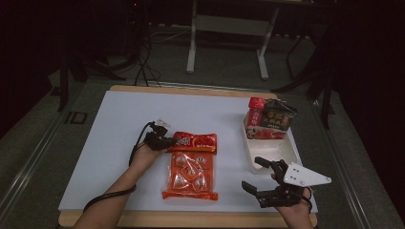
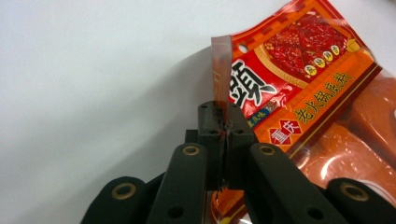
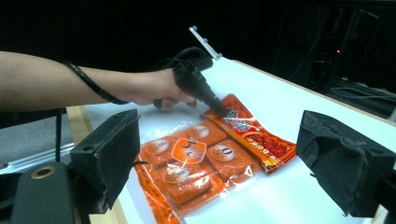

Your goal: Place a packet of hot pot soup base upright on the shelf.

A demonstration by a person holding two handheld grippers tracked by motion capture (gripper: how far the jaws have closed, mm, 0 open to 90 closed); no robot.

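Note:
A red snack packet [image 1: 195, 141] lies on the white table top [image 1: 119, 138], its far edge resting over a larger orange bag of wrapped pieces [image 1: 191, 174]. My left gripper [image 1: 165, 141] is shut on the red packet's [image 2: 299, 79] left edge, which curls up between the jaws [image 3: 252, 133]. My right gripper [image 1: 255, 174] stands open near the front right of the table, nothing between its pads [image 3: 109, 158], facing the orange bag [image 3: 191, 163] and the left gripper [image 3: 219, 111].
A white tray [image 1: 267, 151] at the right holds a red packet [image 1: 256, 110] and a dark packet [image 1: 278, 116] at its far end. The table's wooden front edge [image 1: 191, 219] runs near the hands. Desk legs and cables stand beyond the table.

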